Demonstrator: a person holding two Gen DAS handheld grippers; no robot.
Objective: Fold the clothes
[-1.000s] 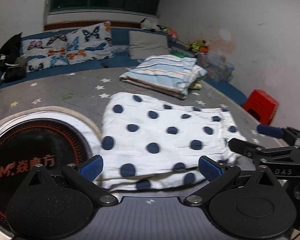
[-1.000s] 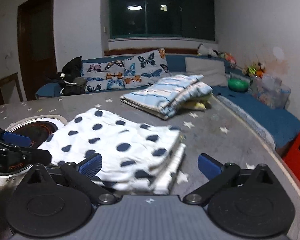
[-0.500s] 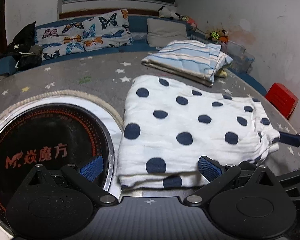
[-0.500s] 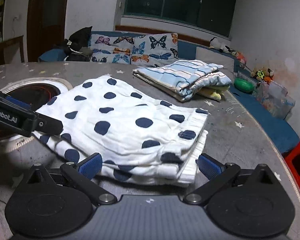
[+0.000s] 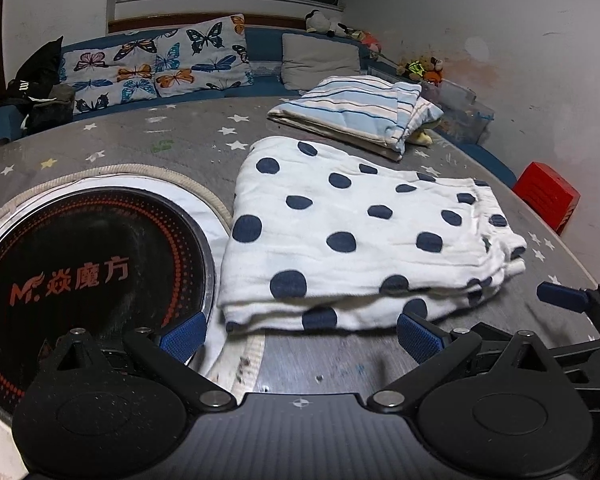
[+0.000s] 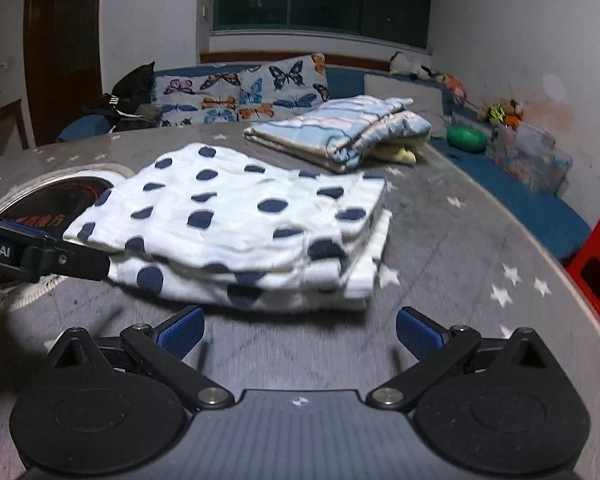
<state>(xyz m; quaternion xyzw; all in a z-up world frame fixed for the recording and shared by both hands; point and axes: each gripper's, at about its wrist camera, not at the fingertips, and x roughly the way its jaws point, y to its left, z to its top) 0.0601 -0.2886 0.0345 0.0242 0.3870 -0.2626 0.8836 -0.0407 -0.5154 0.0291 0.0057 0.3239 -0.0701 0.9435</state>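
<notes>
1. Left wrist view: the left gripper (image 5: 300, 334) sits low over the near edge of the grey star-print table (image 5: 148, 148), its 2 blue-padded fingers spread wide with nothing between them. One pad (image 5: 182, 334) hangs over the rim of the round black cooktop (image 5: 88, 276) set into the table on the left; the other pad (image 5: 420, 336) is just in front of the near edge of the polka-dot garment (image 5: 352, 240).
2. In the same view the polka-dot garment lies folded in several layers in the middle of the table, its left edge just beside the cooktop's rim. Farther back a striped folded garment (image 5: 356, 116) rests on the table, apart from the dotted one. The right gripper (image 5: 568, 300) enters from the right edge, low and near the dotted garment's right end.
3. Right wrist view: the right gripper (image 6: 300, 334) points along the table toward the polka-dot garment (image 6: 236, 224), fingers wide apart and empty, both pads short of the cloth. The garment's stacked layers face this camera. One finger (image 6: 66, 260) of the left gripper reaches in from the left, its tip at the garment's left corner; whether it touches is unclear. A red stool (image 6: 598, 264) stands at the far right beyond the table edge.
</notes>
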